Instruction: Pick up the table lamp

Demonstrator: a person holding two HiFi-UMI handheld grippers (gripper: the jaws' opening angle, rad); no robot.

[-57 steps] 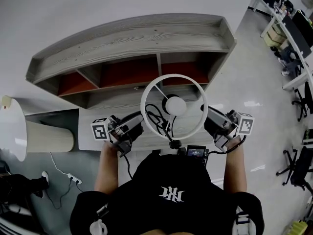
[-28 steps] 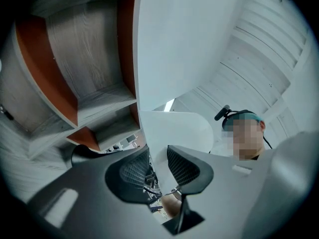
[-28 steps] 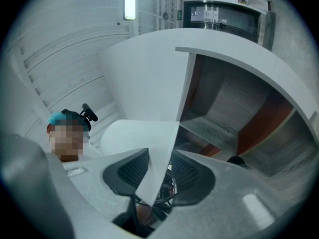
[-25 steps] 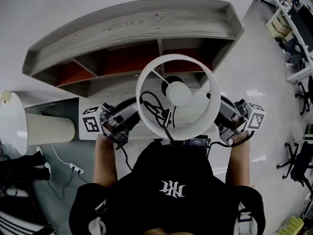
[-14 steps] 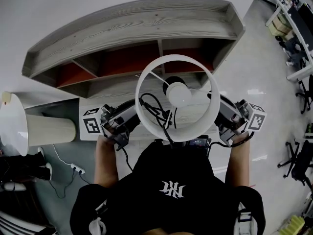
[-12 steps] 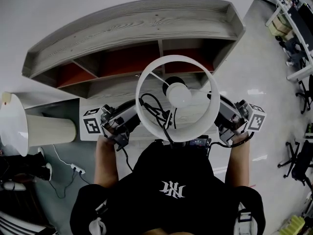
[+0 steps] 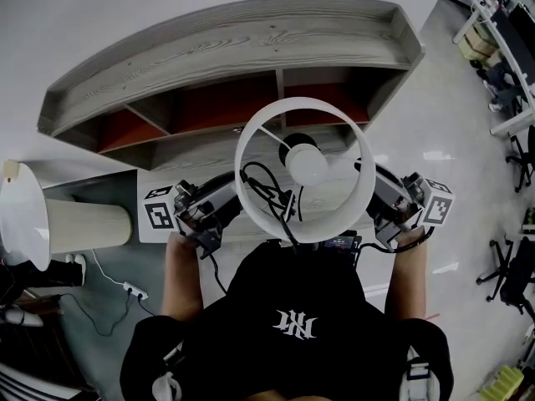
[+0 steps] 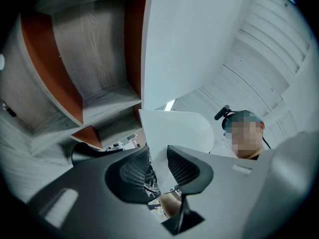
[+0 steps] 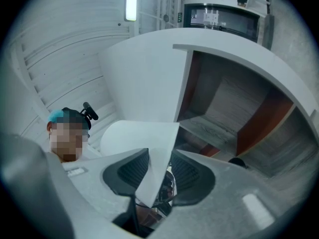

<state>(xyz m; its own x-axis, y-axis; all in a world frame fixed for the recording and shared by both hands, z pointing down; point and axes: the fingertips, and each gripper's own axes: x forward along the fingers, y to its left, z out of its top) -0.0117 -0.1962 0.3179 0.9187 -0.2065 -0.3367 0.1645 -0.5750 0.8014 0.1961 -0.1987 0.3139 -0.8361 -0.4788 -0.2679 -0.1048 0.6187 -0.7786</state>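
Note:
The table lamp hangs in front of me, held up by its white shade (image 7: 318, 228); in the head view I look down into the ring at the bulb (image 7: 306, 164) and a black cord (image 7: 266, 192). My left gripper (image 7: 236, 200) is shut on the shade's left wall, and my right gripper (image 7: 368, 192) is shut on its right wall. In the left gripper view the thin white shade wall (image 8: 172, 128) runs between the two ribbed pads (image 8: 185, 167). The right gripper view shows the same, with the shade's edge (image 9: 149, 178) pinched between the pads (image 9: 187, 174).
A grey wooden shelf unit (image 7: 226, 48) with red-brown compartments stands just beyond the lamp. At the left lie a second lamp's white cone (image 7: 21, 215) and a ribbed beige cylinder (image 7: 88, 226). A power strip (image 7: 134, 292) lies on the floor. Office chairs (image 7: 510, 274) stand at the right.
Since the earliest frame the lamp has come up towards me, its shade looking larger. Over the last second both grippers and the lamp have kept still.

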